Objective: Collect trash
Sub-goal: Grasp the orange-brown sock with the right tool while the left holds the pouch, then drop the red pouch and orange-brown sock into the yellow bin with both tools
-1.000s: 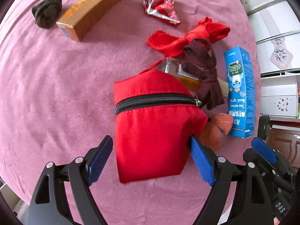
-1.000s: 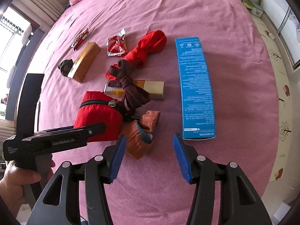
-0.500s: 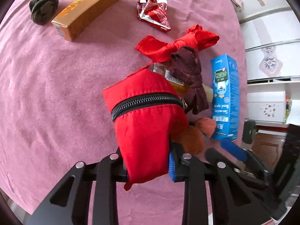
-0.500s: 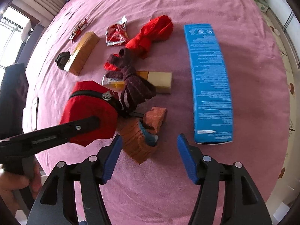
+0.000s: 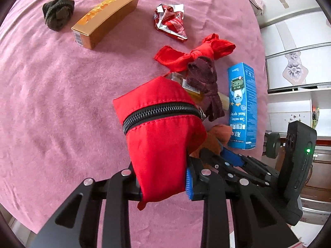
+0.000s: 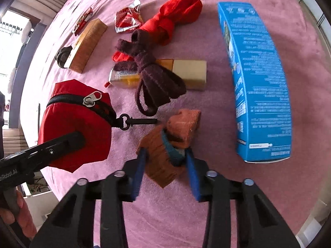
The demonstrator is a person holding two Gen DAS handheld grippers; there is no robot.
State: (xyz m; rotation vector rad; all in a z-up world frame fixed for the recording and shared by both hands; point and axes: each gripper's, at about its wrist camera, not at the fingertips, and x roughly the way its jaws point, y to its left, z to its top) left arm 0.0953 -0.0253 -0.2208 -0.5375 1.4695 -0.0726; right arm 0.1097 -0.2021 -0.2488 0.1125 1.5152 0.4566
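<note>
My left gripper (image 5: 163,184) is shut on a red zip pouch (image 5: 161,132) and holds it lifted off the pink bedspread; the pouch also shows in the right wrist view (image 6: 74,122), zipper closed. My right gripper (image 6: 165,165) has closed around an orange-brown sock (image 6: 171,142) with a teal band, its blue pads pressing both sides. That sock peeks out behind the pouch in the left wrist view (image 5: 215,138).
On the bedspread lie a blue nasal-spray box (image 6: 258,78), a knotted maroon cloth (image 6: 153,76) over a yellow box (image 6: 186,74), a red knotted cloth (image 6: 175,18), a crumpled red wrapper (image 5: 171,22), a gold box (image 5: 105,18), a dark sock ball (image 5: 58,12).
My left gripper closed on the red pouch and lifted it. My right gripper moved forward over the orange sock and its jaws narrowed onto it.
</note>
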